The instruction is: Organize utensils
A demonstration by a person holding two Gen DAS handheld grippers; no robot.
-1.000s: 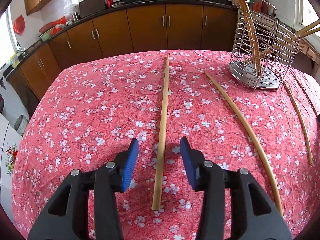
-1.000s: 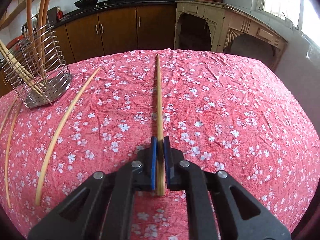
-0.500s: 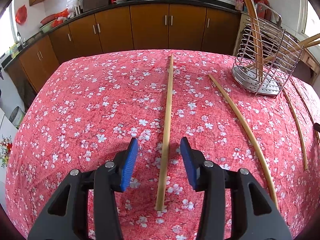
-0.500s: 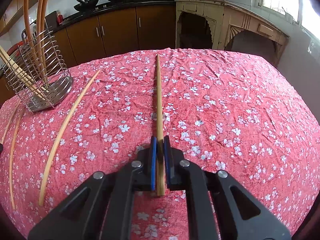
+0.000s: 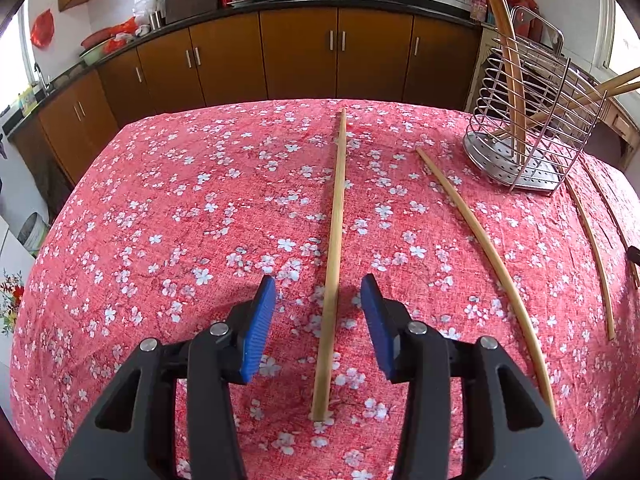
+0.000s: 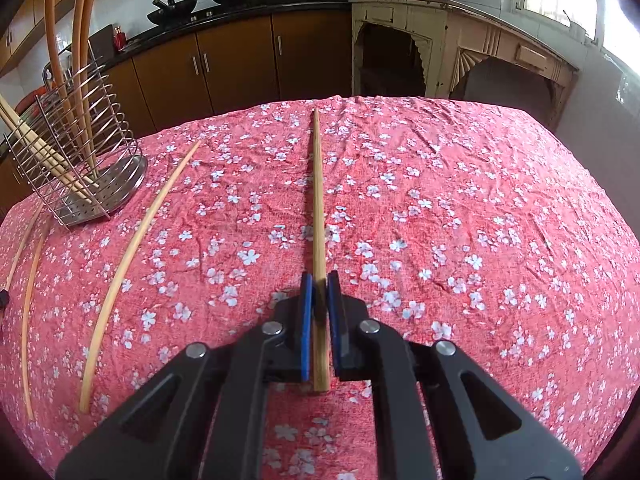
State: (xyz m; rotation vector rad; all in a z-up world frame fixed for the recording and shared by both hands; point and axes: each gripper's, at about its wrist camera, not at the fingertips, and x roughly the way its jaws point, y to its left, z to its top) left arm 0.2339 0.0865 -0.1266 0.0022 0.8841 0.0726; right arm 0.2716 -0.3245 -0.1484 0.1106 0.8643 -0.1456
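Note:
A long wooden chopstick (image 5: 335,232) lies lengthwise on the red floral tablecloth. My left gripper (image 5: 318,294) is open and straddles its near part, blue pads apart from it. My right gripper (image 6: 319,285) is shut on another chopstick (image 6: 318,200) near its near end. A wire utensil holder (image 5: 532,136) stands at the far right in the left wrist view and at the far left in the right wrist view (image 6: 76,160), with several chopsticks standing in it. A loose chopstick (image 5: 488,264) lies to the right of the left gripper; it also shows in the right wrist view (image 6: 132,256).
Thin chopsticks (image 5: 588,252) lie by the table's right edge, seen too in the right wrist view (image 6: 28,308). Brown kitchen cabinets (image 5: 300,56) run behind the table. A cream arched cabinet (image 6: 460,52) stands at the back right.
The left gripper's view has shifted slightly, with the straddled chopstick staying between the open pads. The right gripper stays shut on its chopstick.

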